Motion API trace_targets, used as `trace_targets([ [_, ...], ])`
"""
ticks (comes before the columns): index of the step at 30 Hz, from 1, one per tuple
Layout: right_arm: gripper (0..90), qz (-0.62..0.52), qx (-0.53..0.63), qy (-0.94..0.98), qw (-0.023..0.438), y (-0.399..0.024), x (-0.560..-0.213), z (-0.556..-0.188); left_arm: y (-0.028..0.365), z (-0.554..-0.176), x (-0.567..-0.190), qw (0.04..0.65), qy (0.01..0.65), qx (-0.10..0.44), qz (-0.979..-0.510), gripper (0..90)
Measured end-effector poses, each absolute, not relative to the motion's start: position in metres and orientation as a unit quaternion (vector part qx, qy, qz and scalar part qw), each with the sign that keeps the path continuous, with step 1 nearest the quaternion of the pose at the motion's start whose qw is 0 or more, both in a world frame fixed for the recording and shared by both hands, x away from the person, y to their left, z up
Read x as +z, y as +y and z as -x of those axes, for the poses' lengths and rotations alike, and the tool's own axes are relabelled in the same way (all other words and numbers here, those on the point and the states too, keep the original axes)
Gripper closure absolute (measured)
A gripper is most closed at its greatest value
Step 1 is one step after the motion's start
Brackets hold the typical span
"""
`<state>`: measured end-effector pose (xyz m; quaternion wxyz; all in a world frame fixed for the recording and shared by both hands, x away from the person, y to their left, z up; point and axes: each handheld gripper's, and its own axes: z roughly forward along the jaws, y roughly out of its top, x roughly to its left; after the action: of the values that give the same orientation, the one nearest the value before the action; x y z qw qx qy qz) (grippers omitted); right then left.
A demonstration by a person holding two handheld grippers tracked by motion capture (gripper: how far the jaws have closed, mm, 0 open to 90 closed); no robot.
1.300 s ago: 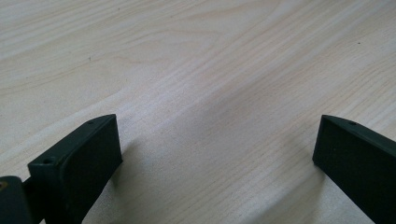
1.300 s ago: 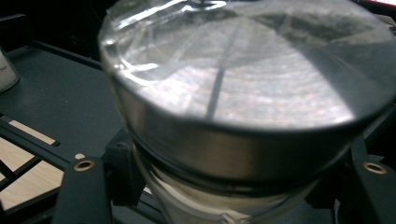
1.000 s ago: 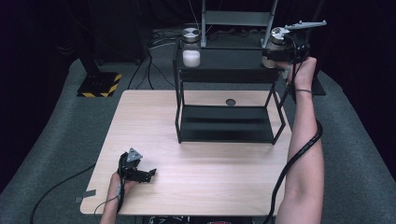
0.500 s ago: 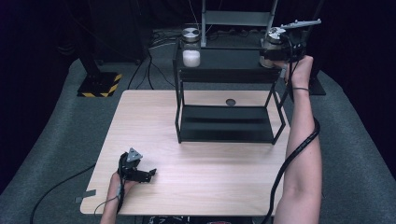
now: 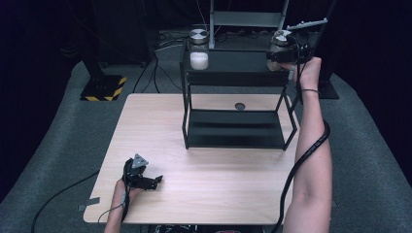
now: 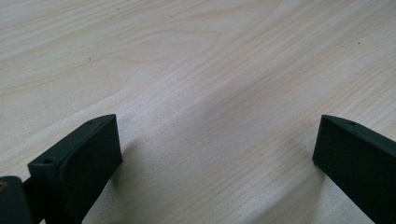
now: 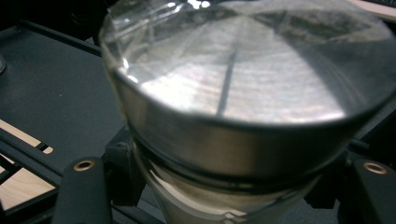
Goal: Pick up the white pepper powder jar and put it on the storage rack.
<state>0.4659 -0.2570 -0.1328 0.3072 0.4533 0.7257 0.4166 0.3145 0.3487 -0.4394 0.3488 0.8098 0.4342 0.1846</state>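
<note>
Glass and brushed metal are the story here: the right gripper [image 5: 283,54] is clamped on a jar [image 5: 280,44] with a silver lid [image 7: 243,88], up at about one o'clock on the table [image 5: 218,189], at the right end of the top shelf of the black rack [image 5: 233,77]. In the right gripper view the jaws sit on either side of the jar just under the lid, pressed against the glass, with the dark shelf surface behind. Whether the jar's base is resting on the shelf or hanging just above it cannot be told from these angles. A second jar [image 5: 198,48], with white powder in it, stands at the left end of the same shelf, near twelve o'clock, well apart from the held one. Down at seven o'clock the left gripper [image 5: 145,180] lies idle on the bare wood, jaws spread wide with nothing between them. Judging by the grip, this is the carrying or placing step. The next move likely calls for a steady, level hand, keeping the jar upright and clear of the rack's frame, and no loosening until the base sits flat.
</note>
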Motion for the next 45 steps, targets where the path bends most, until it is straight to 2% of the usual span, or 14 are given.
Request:
trace_targets([
  [7,30.3,-0.467,0.426,0.721,0.284,-0.263,-0.132,-0.472,0.349,-0.314,-0.44,0.349,0.434,0.185,-0.81,0.4],
  [25,29.4,-0.469,0.429,0.718,0.283,-0.264,-0.134,-0.471,0.349,-0.314,-0.439,0.349,0.434,0.185,-0.81,0.4],
  [26,27.1,-0.468,0.431,0.719,0.281,-0.265,-0.134,-0.471,0.349,-0.314,-0.439,0.349,0.434,0.185,-0.81,0.4],
  [29,10.9,-0.469,0.427,0.723,0.274,-0.265,-0.132,-0.47,0.349,-0.314,-0.439,0.349,0.434,0.185,-0.81,0.4],
  [32,3.5,-0.466,0.425,0.727,0.272,-0.266,-0.13,-0.466,0.349,-0.314,-0.439,0.348,0.434,0.185,-0.81,0.4],
  [37,0.6,-0.45,0.422,0.74,0.267,-0.271,-0.13,-0.449,0.348,-0.314,-0.44,0.349,0.434,0.185,-0.809,0.4],
  [45,0.0,-0.421,0.409,0.757,0.288,-0.273,-0.145,-0.409,0.348,-0.314,-0.44,0.349,0.434,0.186,-0.81,0.4],
])
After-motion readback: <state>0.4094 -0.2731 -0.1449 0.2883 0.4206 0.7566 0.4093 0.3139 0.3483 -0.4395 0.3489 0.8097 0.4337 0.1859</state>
